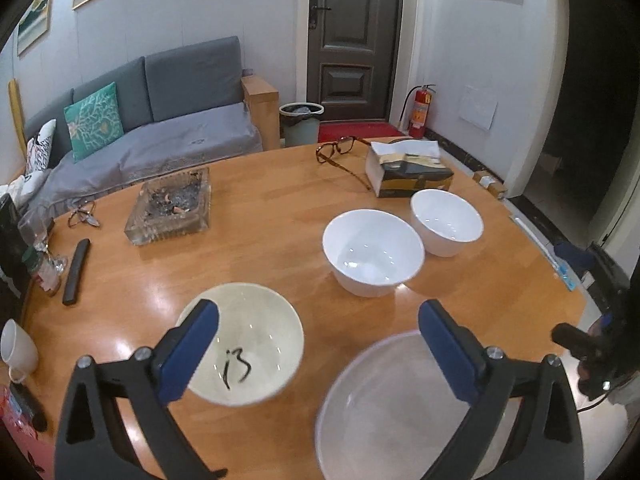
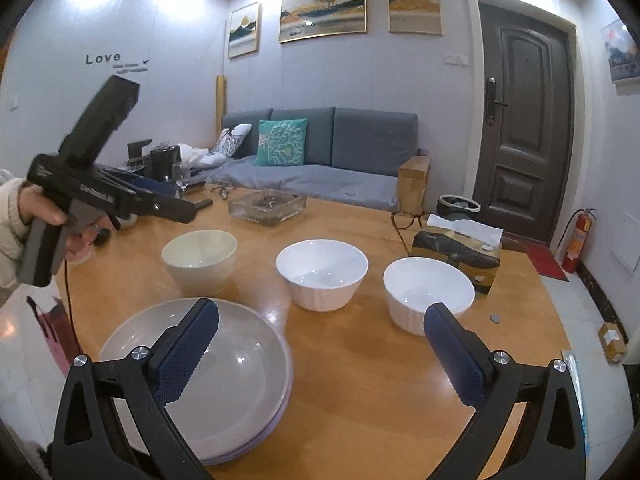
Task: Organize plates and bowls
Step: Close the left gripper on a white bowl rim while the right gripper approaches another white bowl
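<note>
**A:** What sits on the worktop (image 2: 360,380) right now?

**B:** Three bowls in a loose row and a stack of plates. The cream bowl (image 2: 199,259) with dark marks inside is farthest left, the middle white bowl (image 2: 322,273) comes next, and the right white bowl (image 2: 428,294) stands just beside the tissue box (image 2: 460,250). All three are upright and apart from one another. The plate stack (image 2: 208,380) lies at the near edge, in front of the cream bowl.

**A:** And the claws?

**B:** The left claw (image 1: 318,354) is spread wide and has hold of nothing; it hangs above the worktop, one finger over the cream bowl (image 1: 248,344) and the other over the plate stack (image 1: 384,412). The right claw (image 2: 320,356) is also wide apart and empty, its left finger over the plates, its right finger in front of the right white bowl.

**A:** What else is around?

**B:** A glass ashtray (image 1: 170,210) full of butts stands well behind the cream bowl. Tortoiseshell glasses (image 1: 340,152) lie beside the tissue box (image 1: 408,168). A dark remote (image 1: 76,272) and a second pair of glasses (image 1: 82,216) lie toward the left edge, near a wine glass (image 1: 34,236). A white mug (image 1: 18,346) stands at the near left edge.

**A:** Anything between the bowls?

**B:** Only bare wood. A small coin (image 2: 495,317) lies just right of the right white bowl.
</note>
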Tool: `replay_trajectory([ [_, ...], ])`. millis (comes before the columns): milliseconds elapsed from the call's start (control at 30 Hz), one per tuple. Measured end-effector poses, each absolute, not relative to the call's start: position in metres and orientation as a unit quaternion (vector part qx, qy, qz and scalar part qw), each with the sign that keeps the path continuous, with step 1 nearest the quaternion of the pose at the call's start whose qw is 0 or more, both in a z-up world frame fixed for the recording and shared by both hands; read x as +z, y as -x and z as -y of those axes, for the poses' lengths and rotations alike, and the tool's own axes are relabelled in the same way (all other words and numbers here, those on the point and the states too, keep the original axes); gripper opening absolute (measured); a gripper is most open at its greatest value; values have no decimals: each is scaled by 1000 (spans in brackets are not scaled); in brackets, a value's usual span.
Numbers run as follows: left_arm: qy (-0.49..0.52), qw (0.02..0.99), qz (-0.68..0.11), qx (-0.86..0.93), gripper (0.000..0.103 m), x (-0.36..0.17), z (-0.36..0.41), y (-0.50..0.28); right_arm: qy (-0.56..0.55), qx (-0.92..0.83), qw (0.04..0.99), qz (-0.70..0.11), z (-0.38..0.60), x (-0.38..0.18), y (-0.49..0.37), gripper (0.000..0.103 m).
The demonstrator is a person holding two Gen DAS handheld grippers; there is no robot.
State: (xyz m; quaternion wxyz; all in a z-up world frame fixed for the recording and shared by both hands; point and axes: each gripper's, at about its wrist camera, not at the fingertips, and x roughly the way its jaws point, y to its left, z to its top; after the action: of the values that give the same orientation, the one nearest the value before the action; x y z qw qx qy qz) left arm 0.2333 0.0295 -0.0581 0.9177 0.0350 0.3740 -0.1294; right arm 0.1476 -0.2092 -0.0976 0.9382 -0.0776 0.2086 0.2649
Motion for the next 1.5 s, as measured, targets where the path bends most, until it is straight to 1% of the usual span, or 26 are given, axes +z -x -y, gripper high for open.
replay_trajectory([
  [167, -50, 897, -409, -162, 101, -68, -17, -261, 84, 249, 928, -265, 208, -104, -187, 102],
  [233, -53, 889, -424, -164, 101, -71, -14, -272, 81, 249, 925, -275, 208, -109, -201, 102],
  [533, -11, 873, -458, -165, 101, -87, -17, -323, 67, 264, 906, -324, 191, -143, -261, 102],
  [733, -9, 866, -468, -177, 101, -101, -6, -343, 68, 270, 898, -342, 175, -153, -284, 102],
  [1067, -33, 854, -489, -173, 100, -125, 10, -365, 86, 296, 892, -332, 159, -153, -300, 101],
  [1100, -35, 853, -493, -168, 97, -129, 11, -367, 89, 299, 890, -333, 157, -153, -300, 100],
  [1200, -28, 848, -503, -162, 81, -138, 11, -375, 94, 311, 881, -344, 150, -158, -302, 100],
  [1233, -26, 846, -506, -163, 78, -140, 11, -377, 96, 314, 879, -346, 149, -159, -302, 100],
  [1300, -27, 844, -510, -165, 75, -146, 14, -380, 100, 317, 875, -353, 145, -162, -303, 97],
  [1367, -28, 842, -513, -164, 70, -150, 16, -383, 102, 314, 871, -365, 142, -168, -306, 96],
  [1400, -29, 842, -514, -162, 63, -152, 16, -384, 102, 314, 869, -368, 141, -169, -306, 96],
  [1433, -29, 842, -514, -158, 53, -153, 17, -385, 103, 315, 868, -370, 140, -170, -307, 96],
  [1467, -29, 843, -515, -153, 48, -155, 16, -387, 105, 315, 867, -370, 139, -172, -309, 96],
  [1500, -28, 842, -517, -148, 35, -157, 16, -389, 107, 315, 867, -371, 138, -173, -310, 96],
])
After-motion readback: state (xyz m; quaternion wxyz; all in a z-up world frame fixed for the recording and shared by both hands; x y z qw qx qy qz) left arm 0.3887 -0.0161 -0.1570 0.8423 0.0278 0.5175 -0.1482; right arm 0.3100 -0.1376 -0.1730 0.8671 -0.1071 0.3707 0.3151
